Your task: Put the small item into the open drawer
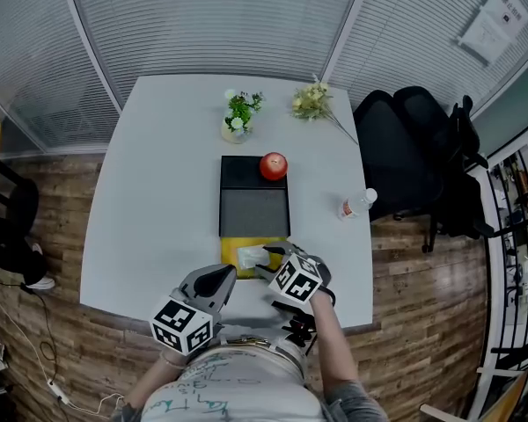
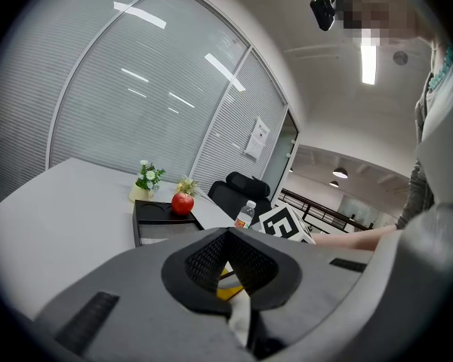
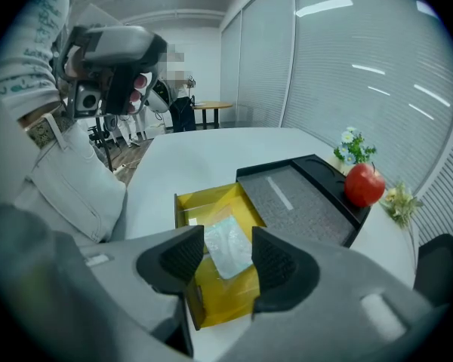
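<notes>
While the right gripper (image 3: 228,236) hangs with jaws spread wide at lower centre of its view, the small white packet (image 3: 230,259) lies untouched in the open yellow drawer (image 3: 211,198) below; the left gripper (image 2: 226,236) is pressed together, empty.

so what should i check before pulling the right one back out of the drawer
1. Drawer open: ok. The yellow drawer is pulled out of the black box.
2. Item placed: ok. The white packet lies flat inside the drawer.
3. Item released: ok. The right hand-held gripper has its jaws apart, with neither pad pressing the packet.
4. Left side clear: cannot tell. The left hand-held gripper has its jaws together near the drawer's front. Whether it touches the drawer is not visible.
5. Nothing likely to tip: ok. The apple sits at the far end of the box, away from both grippers.
</notes>
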`<control>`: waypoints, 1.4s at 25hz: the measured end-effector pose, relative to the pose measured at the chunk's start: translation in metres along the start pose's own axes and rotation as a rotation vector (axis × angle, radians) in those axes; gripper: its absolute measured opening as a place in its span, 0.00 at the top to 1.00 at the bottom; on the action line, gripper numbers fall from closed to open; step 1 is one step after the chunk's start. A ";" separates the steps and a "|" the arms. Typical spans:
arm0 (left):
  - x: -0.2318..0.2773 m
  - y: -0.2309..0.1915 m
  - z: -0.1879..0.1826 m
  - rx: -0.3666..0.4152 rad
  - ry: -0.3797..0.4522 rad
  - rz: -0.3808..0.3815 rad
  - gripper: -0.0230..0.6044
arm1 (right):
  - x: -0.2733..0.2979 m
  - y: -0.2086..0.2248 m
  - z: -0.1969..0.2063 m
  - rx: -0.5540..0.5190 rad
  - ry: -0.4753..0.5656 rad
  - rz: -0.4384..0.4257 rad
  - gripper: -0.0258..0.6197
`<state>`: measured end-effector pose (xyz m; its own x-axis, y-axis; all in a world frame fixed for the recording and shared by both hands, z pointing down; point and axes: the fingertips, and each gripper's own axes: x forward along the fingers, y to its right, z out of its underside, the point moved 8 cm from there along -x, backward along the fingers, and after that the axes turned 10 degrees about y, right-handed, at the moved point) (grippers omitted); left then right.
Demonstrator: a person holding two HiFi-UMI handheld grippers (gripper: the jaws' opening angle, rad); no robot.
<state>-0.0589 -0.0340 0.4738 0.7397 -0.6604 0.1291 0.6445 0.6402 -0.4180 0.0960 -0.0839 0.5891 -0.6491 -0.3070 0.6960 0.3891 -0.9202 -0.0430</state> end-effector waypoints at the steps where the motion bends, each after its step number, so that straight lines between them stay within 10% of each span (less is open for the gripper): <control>1: 0.000 0.000 0.000 -0.001 -0.001 0.001 0.97 | 0.000 -0.001 -0.001 -0.005 0.000 -0.001 0.66; 14: -0.001 0.005 0.000 0.006 0.003 0.025 0.97 | -0.031 -0.011 -0.024 -0.076 0.114 0.077 0.96; 35: 0.009 0.010 -0.010 -0.002 0.062 0.054 0.97 | -0.079 -0.041 -0.073 -0.143 0.411 0.078 0.96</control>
<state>-0.0476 -0.0373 0.4622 0.7598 -0.6482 0.0503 0.6036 0.6745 -0.4251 0.0836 -0.0393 0.4836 -0.8384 -0.4217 0.3454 0.3720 -0.9058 -0.2027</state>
